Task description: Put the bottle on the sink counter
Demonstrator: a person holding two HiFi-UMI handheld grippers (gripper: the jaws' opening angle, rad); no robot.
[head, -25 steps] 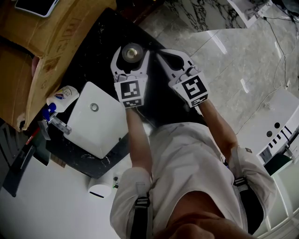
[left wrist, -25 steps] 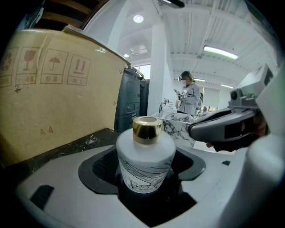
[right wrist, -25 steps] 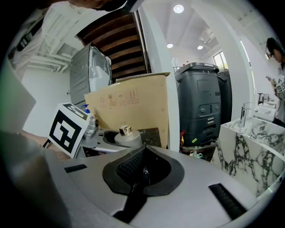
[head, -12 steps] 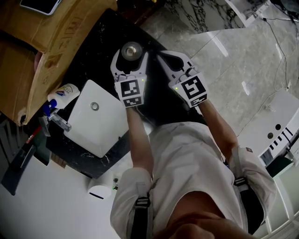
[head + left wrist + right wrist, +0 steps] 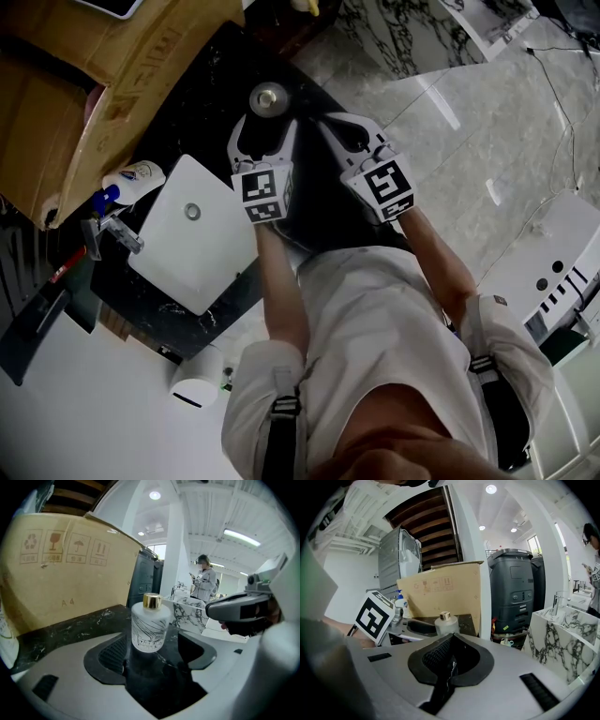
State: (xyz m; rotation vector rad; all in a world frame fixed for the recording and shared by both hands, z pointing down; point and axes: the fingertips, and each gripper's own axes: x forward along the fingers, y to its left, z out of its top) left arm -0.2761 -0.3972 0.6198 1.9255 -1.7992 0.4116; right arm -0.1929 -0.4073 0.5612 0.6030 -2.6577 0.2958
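The jaws of the left gripper (image 5: 150,651) stood wide apart and empty; those of the right gripper (image 5: 449,667) were pressed together on nothing. One frosted, gold-capped bottle (image 5: 149,623) stood upright, long axis vertical, just past the left jaw tips. It rested on the black veined bench (image 5: 197,103) beside the single white sink (image 5: 216,262), with pale marble floor (image 5: 469,112) beyond.
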